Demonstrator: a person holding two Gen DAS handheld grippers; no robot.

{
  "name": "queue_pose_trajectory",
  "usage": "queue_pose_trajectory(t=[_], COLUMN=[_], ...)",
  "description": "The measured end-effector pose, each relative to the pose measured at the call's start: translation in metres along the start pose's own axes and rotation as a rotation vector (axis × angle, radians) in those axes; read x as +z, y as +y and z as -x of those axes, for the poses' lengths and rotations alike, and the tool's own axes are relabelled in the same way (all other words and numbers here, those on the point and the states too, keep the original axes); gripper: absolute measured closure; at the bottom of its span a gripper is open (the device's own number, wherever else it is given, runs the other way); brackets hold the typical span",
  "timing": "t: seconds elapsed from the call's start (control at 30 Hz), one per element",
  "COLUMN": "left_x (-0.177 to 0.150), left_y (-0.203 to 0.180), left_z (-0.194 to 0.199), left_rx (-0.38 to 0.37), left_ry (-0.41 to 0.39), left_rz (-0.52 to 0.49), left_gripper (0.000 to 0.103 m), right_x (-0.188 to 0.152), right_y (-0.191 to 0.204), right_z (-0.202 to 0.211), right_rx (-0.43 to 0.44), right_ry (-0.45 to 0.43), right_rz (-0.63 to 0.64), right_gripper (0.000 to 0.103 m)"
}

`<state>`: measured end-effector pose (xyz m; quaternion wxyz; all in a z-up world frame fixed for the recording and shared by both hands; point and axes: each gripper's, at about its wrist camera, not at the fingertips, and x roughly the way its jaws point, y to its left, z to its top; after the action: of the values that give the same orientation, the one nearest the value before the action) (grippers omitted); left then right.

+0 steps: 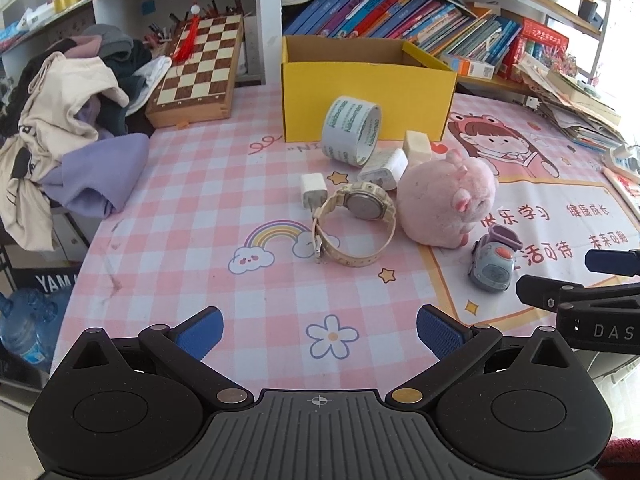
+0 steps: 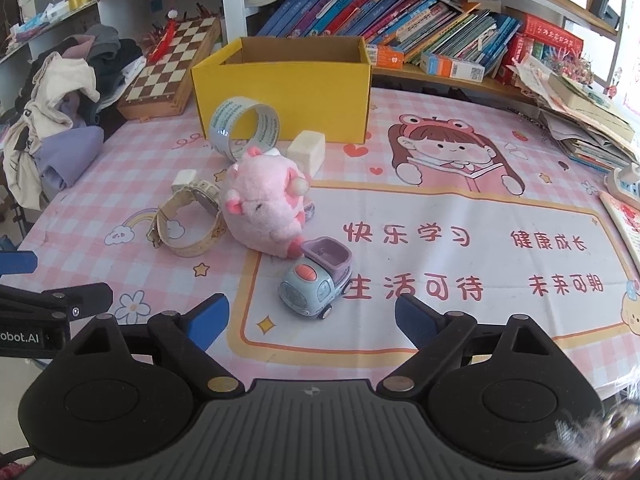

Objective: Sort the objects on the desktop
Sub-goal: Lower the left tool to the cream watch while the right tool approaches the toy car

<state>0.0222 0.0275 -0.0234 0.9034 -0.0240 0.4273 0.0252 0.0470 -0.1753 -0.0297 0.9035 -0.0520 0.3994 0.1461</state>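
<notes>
A yellow cardboard box (image 1: 366, 98) (image 2: 280, 98) stands open at the back of the desk. In front of it lie a roll of clear tape (image 1: 351, 131) (image 2: 244, 127), a cream block (image 1: 416, 145) (image 2: 307, 150), two white chargers (image 1: 313, 190) (image 1: 385, 168), a beige wristwatch (image 1: 356, 224) (image 2: 188, 220), a pink plush pig (image 1: 446, 206) (image 2: 266, 208) and a small toy truck (image 1: 494, 260) (image 2: 316, 282). My left gripper (image 1: 320, 330) is open and empty, short of the watch. My right gripper (image 2: 312, 320) is open and empty, just short of the toy truck.
A pile of clothes (image 1: 60, 128) and a chessboard box (image 1: 200, 72) sit at the left. Books (image 1: 400, 12) line the shelf behind. Stacked papers (image 2: 580, 120) and a power strip (image 2: 626, 184) lie at the right. The right gripper's fingers (image 1: 580, 300) show in the left view.
</notes>
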Motion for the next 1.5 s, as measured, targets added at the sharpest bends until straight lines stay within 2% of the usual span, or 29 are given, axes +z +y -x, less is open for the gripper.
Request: queue_pose_trajectory(t=[0.33, 0.6, 0.9, 1.2, 1.33, 1.5], left_x=[0.012, 0.022, 0.033, 0.040, 0.043, 0.047], left_y=[-0.006, -0.007, -0.024, -0.037, -0.039, -0.037], left_z=[-0.016, -0.032, -0.052, -0.076, -0.087, -0.099], left_rx=[0.009, 0.008, 0.020, 0.041, 0.032, 0.025], left_ry=[0.019, 0.014, 0.008, -0.003, 0.005, 0.015], left_rz=[0.008, 0.053, -0.018, -0.117, -0.133, -0.127], left_gripper=[0.000, 0.003, 0.006, 0.006, 0.006, 0.010], right_x=[0.020, 0.033, 0.043, 0.051, 0.053, 0.055], right_y=[-0.012, -0.019, -0.023, -0.030, -0.039, -0.047], right_z=[-0.033, -0.062, -0.086, -0.091, -0.092, -0.094], right_rx=[0.036, 0.069, 0.124, 0.104, 0.089, 0.081], right_ry=[0.070, 0.149, 0.217, 0.216, 0.217, 0.218], right_rz=[-0.006, 0.024, 0.073, 0.114, 0.103, 0.099], right_gripper=[0.014, 0.033, 0.045, 0.046, 0.046, 0.046])
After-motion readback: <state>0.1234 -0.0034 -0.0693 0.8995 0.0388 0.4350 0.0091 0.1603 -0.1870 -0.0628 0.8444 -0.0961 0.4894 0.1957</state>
